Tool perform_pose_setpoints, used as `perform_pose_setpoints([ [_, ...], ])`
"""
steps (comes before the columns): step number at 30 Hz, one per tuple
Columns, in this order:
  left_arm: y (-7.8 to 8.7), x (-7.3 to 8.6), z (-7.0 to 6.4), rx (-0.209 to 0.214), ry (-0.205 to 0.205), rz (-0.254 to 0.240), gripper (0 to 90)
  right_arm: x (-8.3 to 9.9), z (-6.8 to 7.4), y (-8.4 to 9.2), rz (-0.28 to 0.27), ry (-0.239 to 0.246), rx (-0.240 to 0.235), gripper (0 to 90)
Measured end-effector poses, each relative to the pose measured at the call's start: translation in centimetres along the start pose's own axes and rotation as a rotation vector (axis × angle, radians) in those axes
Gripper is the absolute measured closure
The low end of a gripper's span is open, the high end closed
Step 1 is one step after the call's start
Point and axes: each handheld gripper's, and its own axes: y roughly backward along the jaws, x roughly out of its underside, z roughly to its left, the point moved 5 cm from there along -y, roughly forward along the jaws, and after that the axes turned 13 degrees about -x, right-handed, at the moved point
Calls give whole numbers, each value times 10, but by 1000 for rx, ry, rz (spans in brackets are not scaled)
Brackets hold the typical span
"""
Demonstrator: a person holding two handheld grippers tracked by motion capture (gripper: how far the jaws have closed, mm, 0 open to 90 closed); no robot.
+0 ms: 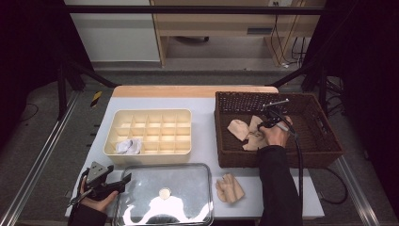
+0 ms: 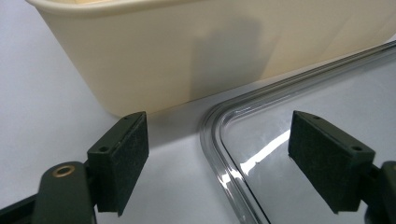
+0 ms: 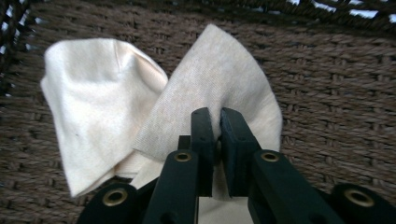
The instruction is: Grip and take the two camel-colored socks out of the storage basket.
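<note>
Pinching a beige sock (image 3: 219, 84) in the wicker basket (image 1: 324, 146), the right claw (image 3: 217, 123) grips a bunched fold; soft, light cloth should lift easily but droop. The left claw (image 2: 217, 154) rests wide open on the counter (image 1: 207, 101).
</note>
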Motion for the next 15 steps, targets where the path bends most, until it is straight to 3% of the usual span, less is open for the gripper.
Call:
perform_pose_setpoints([
  [6, -1, 0, -1, 15, -15, 12, 197, -6, 6, 13, -64, 38, 7, 859],
  [15, -1, 0, -2, 9, -24, 17, 199, -13, 24, 53, -199, 72, -52, 859],
])
